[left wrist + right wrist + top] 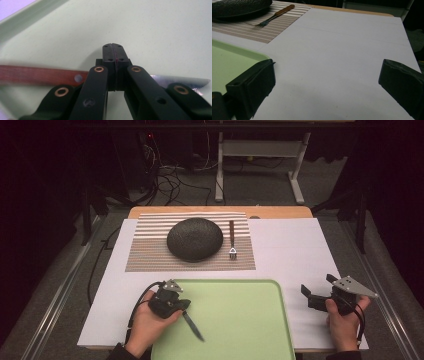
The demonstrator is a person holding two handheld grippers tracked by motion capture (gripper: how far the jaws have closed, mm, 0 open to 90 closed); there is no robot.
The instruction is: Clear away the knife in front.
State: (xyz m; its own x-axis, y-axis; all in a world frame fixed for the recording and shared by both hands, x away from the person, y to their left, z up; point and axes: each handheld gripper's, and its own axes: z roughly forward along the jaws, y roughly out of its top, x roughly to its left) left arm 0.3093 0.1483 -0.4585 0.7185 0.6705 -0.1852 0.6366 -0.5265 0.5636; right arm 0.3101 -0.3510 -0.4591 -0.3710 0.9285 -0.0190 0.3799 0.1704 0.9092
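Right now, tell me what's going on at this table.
A person holds a gripper in each hand. The left gripper is shut on a wooden-handled knife over the green tray. The right gripper is open over the white sheet, beside the tray, holding nothing. Farther back, a dark plate and a fork lie on a striped placemat.

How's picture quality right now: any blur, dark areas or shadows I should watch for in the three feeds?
High view: the room beyond the table is nearly black, while the green tray is evenly lit. Left gripper view: the knife handle is smeared soft at its far left end and the blade tip glints. Right gripper view: the near jaws are soft, a broad shadow lies on the white sheet between them, and the fork is fairly crisp.
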